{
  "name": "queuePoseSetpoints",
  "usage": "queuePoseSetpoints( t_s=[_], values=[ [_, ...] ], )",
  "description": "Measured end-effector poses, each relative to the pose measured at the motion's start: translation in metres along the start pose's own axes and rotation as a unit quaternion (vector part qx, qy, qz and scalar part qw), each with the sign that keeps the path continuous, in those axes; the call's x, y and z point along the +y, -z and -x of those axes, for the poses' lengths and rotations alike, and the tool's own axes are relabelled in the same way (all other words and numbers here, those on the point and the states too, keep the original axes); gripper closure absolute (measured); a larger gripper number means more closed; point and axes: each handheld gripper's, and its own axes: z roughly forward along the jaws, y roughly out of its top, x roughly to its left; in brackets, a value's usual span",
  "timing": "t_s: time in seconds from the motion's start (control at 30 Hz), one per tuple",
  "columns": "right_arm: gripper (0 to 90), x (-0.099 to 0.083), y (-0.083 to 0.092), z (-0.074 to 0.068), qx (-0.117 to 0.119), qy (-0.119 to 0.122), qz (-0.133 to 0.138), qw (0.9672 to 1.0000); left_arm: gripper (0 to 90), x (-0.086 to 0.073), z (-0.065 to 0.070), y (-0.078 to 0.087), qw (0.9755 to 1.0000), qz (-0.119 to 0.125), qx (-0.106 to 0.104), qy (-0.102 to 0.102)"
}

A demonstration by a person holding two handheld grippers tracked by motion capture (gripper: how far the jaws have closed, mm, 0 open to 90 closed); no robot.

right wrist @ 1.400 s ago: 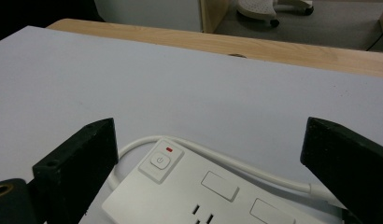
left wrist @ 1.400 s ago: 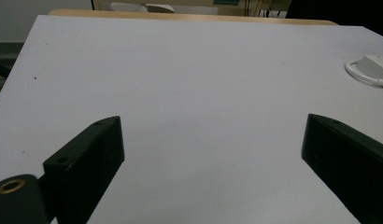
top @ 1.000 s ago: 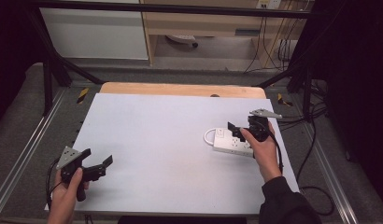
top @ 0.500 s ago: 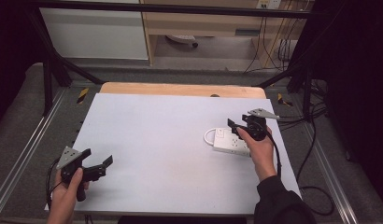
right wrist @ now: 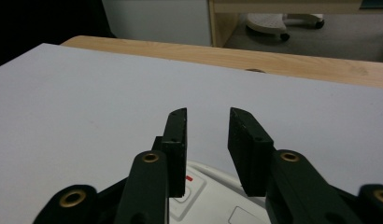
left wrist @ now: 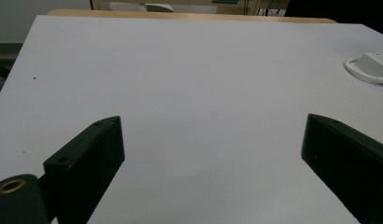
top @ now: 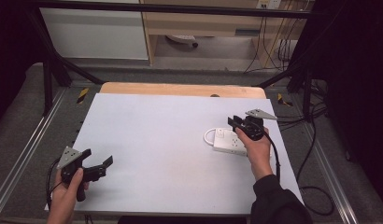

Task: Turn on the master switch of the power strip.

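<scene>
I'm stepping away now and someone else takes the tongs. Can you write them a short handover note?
Right tongs: over the near end of the white power strip, jaws have just been closing, a narrow gap left, nothing between them.
Left tongs: wide open, empty, at the table's near left.
Power strip: flat at the right side of the table, its cord looped at the left end.
Done: nothing gripped yet.
Left: probably to grasp or press the strip.

Grey carpet floor (top: pixel 133 70), white cabinet (top: pixel 94 32), wooden shelving (top: pixel 199 23) behind.
</scene>
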Motion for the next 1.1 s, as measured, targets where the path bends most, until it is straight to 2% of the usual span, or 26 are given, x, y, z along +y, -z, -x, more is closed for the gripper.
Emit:
queuePoseSetpoints(
  t_s=[0.1,0.3,0.53,1.1],
  values=[
    [77.9,-0.001,-0.003,-0.002,0.005,0.006,-0.002,1.0000,6.0,0.000,0.000,0.000,1.0000,0.000,0.001,0.001],
    [80.8,-0.004,-0.008,-0.005,0.007,0.005,-0.004,1.0000,5.9,0.000,0.001,-0.001,1.0000,-0.001,-0.001,-0.001],
    [86.7,-0.008,-0.015,-0.009,0.007,0.017,-0.021,0.9996,6.0,0.000,0.001,-0.001,1.0000,-0.004,-0.001,-0.003],
    [90.0,-0.014,-0.022,-0.015,0.007,0.026,-0.040,0.9988,6.3,-0.001,0.001,-0.002,1.0000,-0.006,-0.001,-0.002]
  ],
)
